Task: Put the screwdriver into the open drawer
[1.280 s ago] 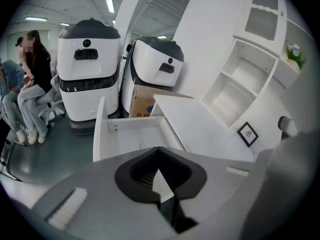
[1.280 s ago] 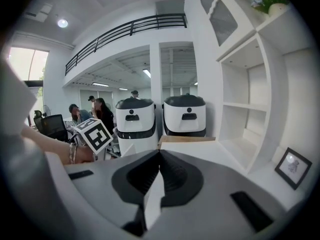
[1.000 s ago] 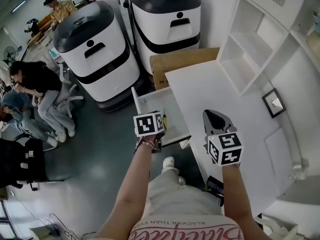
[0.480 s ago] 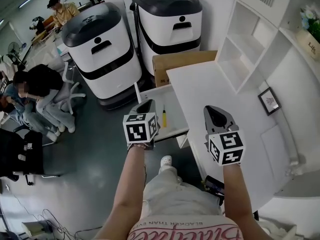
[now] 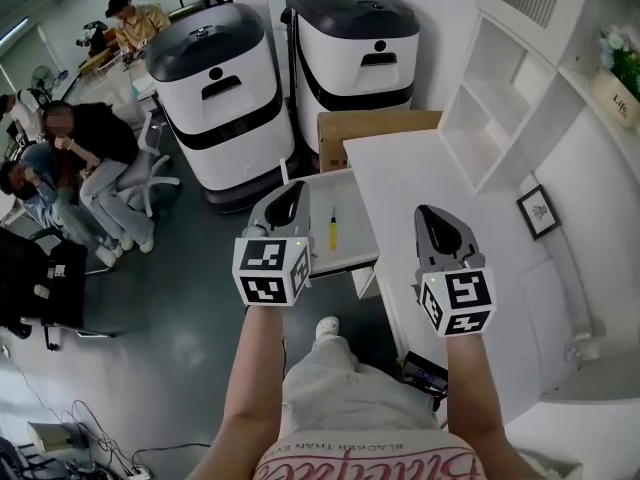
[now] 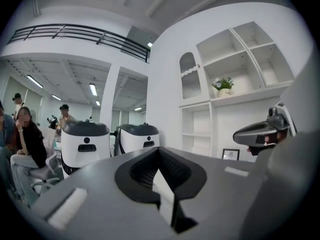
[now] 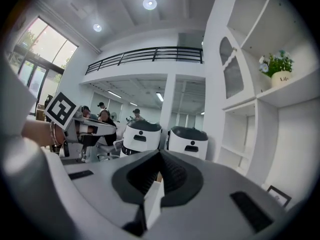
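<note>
Two handheld grippers hover level above the scene, and neither carries anything. The left gripper (image 5: 285,196) has its jaws pressed together with nothing between them; the right gripper (image 5: 435,218) shows the same closed, empty jaws in its own view. The slim yellow-handled screwdriver (image 5: 333,227) lies lengthwise inside the shallow white open drawer (image 5: 354,236), which juts out from the side of the white bench (image 5: 430,168). The left gripper hangs just beside the drawer's outer edge, clear of the tool, while the right one sits over the bench top, well apart from it. Judging by this layout, the placing looks done: the tool rests flat on the drawer floor, so the closed jaws have no reason to stay low.
</note>
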A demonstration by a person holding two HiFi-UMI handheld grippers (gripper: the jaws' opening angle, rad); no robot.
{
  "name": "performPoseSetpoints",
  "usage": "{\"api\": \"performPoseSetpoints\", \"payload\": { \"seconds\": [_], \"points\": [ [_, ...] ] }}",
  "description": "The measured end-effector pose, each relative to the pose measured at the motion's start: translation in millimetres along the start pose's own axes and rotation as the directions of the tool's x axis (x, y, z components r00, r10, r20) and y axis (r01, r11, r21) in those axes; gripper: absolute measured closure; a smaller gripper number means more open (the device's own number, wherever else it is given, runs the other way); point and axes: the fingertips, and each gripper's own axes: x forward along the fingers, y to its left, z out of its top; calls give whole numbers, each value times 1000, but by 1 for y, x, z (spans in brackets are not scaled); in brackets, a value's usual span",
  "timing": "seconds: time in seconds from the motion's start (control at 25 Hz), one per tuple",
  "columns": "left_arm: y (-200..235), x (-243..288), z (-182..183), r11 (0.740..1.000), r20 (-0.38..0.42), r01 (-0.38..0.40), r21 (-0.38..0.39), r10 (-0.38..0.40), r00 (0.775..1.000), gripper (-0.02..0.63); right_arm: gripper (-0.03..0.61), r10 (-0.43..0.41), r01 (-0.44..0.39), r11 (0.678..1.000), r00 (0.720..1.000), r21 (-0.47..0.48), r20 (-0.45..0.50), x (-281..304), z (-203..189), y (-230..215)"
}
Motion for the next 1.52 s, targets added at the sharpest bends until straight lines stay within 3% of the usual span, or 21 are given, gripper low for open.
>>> {"api": "performPoseSetpoints", "payload": {
  "seconds": [0.2, 0.52, 0.88, 1.52],
  "points": [
    [0, -21, 32, 998, 117, -17, 63, 9, 993, 604, 572, -7, 9, 999, 999, -40, 50, -5, 18, 0],
    [-1, -40, 73, 992, 208, -24, 127, -4, 978, 603, 572, -31, 35, 999, 990, -26, 136, -17, 55, 1],
    [14, -51, 82, 989, 216, -13, 149, -19, 976, 603, 572, -83, 89, 996, 983, -30, 164, -23, 76, 8],
    [33, -73, 92, 989, 231, -13, 150, -22, 973, 604, 572, -97, 104, 994, 980, -32, 175, -27, 90, 29]
  ]
}}
